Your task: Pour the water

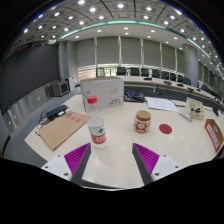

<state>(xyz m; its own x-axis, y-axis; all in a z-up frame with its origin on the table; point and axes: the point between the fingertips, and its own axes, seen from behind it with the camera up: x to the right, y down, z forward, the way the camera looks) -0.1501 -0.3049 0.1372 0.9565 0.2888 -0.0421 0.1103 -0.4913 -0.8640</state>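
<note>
Gripper (110, 160) wide open, holding nothing. Advance squarely; centre the clear red-capped plastic bottle (96, 128) between the fingers before closing.

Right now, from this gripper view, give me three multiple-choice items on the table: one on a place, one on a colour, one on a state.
1. Where does the clear bottle stand?
A. Just ahead of the fingers, nearer the left one
B. Clamped between the fingers
C. On the wooden board

2. What colour is the bottle's cap?
A. Blue
B. Red
C. Black

3. How is the gripper?
A. Shut on the bottle
B. Shut on the jar
C. Open, holding nothing

Answers:
1 A: the bottle stands on the table beyond the purple pad of the left finger, beside the wooden board, not on it.
2 B: the cap reads red.
3 C: the fingers stand wide apart with bare table between them; the brown-lidded jar stands farther off.
</note>
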